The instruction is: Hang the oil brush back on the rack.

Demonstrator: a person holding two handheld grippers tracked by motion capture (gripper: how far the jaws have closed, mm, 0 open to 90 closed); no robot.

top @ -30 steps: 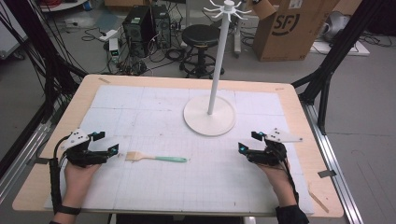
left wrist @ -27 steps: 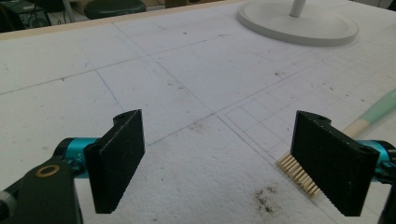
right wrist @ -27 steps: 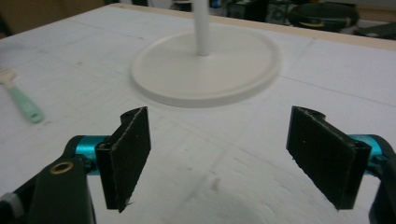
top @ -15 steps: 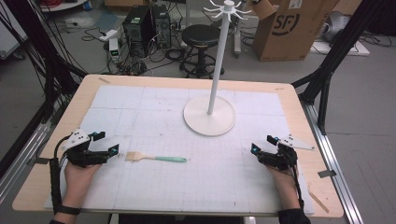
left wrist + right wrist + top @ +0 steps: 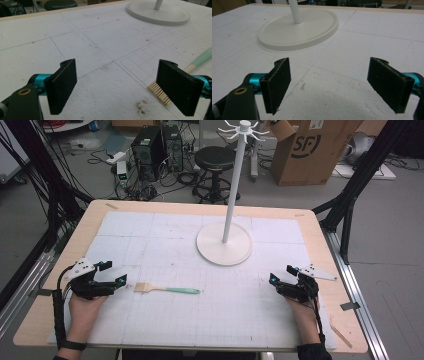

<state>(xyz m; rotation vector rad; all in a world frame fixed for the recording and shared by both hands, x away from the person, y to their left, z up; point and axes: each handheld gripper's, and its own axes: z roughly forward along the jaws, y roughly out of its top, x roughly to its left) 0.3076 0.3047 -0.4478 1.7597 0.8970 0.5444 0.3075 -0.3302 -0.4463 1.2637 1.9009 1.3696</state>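
- The left gripper [image 5: 114, 274] is held near the table's left edge with its jaws spread wide, nothing between them; same story in the left gripper view [image 5: 117, 87].
- The right gripper [image 5: 283, 274] is parked near the right edge, jaws also wide apart and empty, which is confirmed in its own view [image 5: 329, 85].
- A brush [image 5: 166, 289] with a pale green handle is laid flat on the white mat [image 5: 165, 240] just beside the left gripper, bristles pointed toward it. Whether bristles and jaw actually touch can't be made out, probably not.
- A white stand [image 5: 224, 243] with a round base is set toward the table's far edge, about the middle.
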